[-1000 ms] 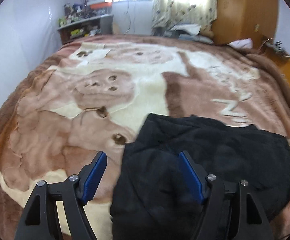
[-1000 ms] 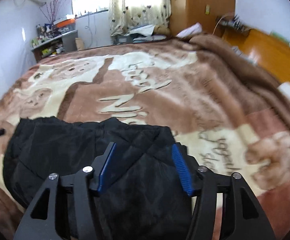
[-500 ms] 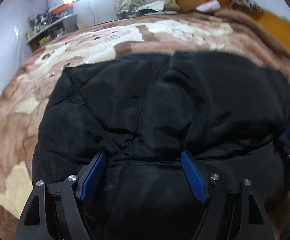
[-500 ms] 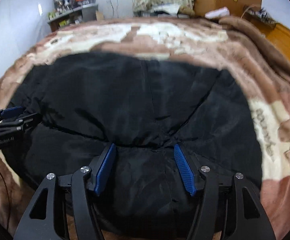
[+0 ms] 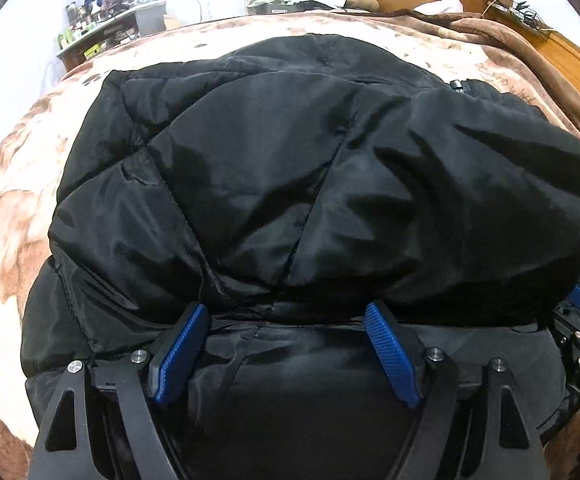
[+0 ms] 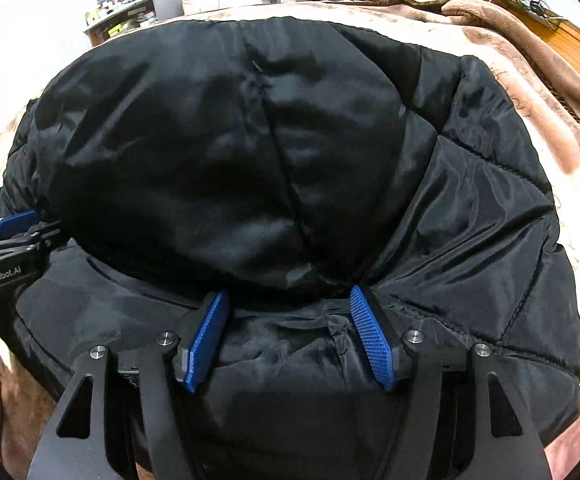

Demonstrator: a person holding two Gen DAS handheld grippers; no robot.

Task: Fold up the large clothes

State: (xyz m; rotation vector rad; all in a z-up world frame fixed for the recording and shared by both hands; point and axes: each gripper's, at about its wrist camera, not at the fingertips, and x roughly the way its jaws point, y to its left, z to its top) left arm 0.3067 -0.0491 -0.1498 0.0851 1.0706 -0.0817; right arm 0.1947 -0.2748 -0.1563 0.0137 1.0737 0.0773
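My left gripper [image 5: 285, 320] and right gripper [image 6: 287, 304] stand wide open, holding nothing, jaws pushed against a fold in the black jacket [image 5: 310, 168] lying on the bed [image 5: 5, 208]; I should close both evenly, catching every layer, before lifting.

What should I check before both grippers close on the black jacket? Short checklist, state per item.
1. Left gripper jaws open: ok.
2. Right gripper jaws open: ok.
3. Black jacket fabric between each pair of fingers: ok.
4. Both at the same near fold edge: ok; the right gripper shows at the left view's right edge.
5. How many layers each will pinch: cannot tell.
6. Jacket fully on the brown blanket: cannot tell, near edge hidden.
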